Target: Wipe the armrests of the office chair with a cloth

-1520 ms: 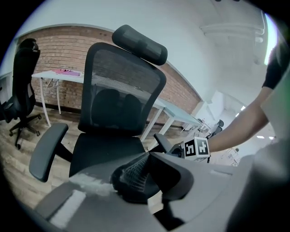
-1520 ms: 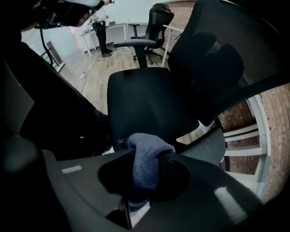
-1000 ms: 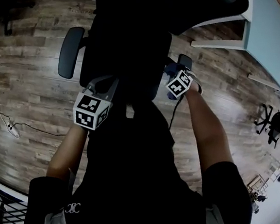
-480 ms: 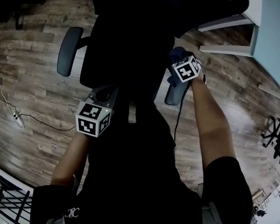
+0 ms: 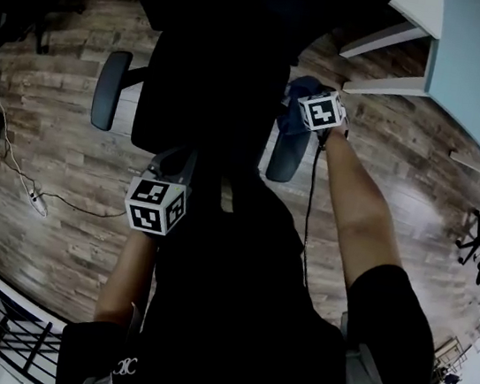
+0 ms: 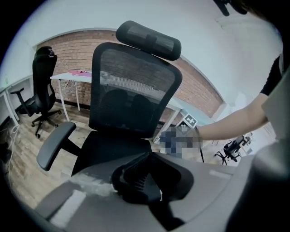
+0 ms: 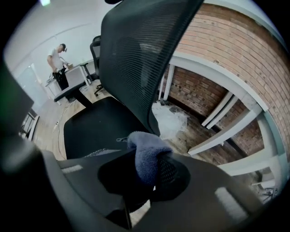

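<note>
**Fingers (image 7: 171, 176) of right gripper (image 7: 149, 177) clamped on the cloth, by the chair's right armrest**

The right fingers were closed on a blue cloth (image 7: 147, 156), which bunched up between them and stood above their tips. In the head view the right gripper held the cloth at the far end of the right armrest (image 5: 287, 156). Contact between cloth and pad could not be confirmed.

The left gripper (image 6: 138, 181) had its fingers pressed together with nothing between them. It was held low behind the office chair (image 6: 133, 93), pointing at the mesh backrest and well apart from the left armrest (image 6: 55, 145).

The person stood behind the chair with both arms reaching forward. The headrest (image 6: 148, 40) sat above the backrest. A wooden floor (image 5: 42, 139) lay beneath the chair. A brick wall (image 7: 226, 54) stood beyond it.
</note>
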A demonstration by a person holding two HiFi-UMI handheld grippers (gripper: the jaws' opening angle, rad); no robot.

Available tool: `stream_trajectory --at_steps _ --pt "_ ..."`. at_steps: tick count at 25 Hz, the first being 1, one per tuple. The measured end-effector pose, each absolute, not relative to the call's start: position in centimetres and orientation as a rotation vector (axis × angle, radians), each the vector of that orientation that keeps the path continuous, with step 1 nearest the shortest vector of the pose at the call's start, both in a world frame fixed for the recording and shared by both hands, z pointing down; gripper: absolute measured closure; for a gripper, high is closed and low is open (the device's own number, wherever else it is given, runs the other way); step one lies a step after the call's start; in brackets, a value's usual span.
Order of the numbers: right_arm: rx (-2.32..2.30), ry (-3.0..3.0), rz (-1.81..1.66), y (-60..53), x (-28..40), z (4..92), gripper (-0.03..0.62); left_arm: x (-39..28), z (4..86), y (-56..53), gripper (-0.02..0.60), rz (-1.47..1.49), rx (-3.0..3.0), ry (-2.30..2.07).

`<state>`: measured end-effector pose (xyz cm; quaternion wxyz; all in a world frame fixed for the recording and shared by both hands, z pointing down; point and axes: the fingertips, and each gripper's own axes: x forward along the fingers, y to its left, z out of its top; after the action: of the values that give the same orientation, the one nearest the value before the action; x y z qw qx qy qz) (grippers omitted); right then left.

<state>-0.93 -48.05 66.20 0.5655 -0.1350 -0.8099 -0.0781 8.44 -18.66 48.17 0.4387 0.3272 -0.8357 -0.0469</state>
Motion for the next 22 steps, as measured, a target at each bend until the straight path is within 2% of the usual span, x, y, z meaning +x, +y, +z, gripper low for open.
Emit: stream_trajectory --at_steps 5,13,22 --pt "-0.301 -1.904 -0.099 -48.7 0.5 66.0 0.522 8.5 47.7 -20.2 0.575 -0.115 0.81 -2.088" --pt "-0.228 -2.073 -0.219 -50.5 0.6 63.6 0.523 8.4 47.7 -23.2 0.575 -0.096 0.874 -2.082" --pt "-0.221 -2.053 -0.237 -50.2 5.8 63.7 0.526 9.2 48.0 -24.2 0.575 -0.081 0.912 -2.059"
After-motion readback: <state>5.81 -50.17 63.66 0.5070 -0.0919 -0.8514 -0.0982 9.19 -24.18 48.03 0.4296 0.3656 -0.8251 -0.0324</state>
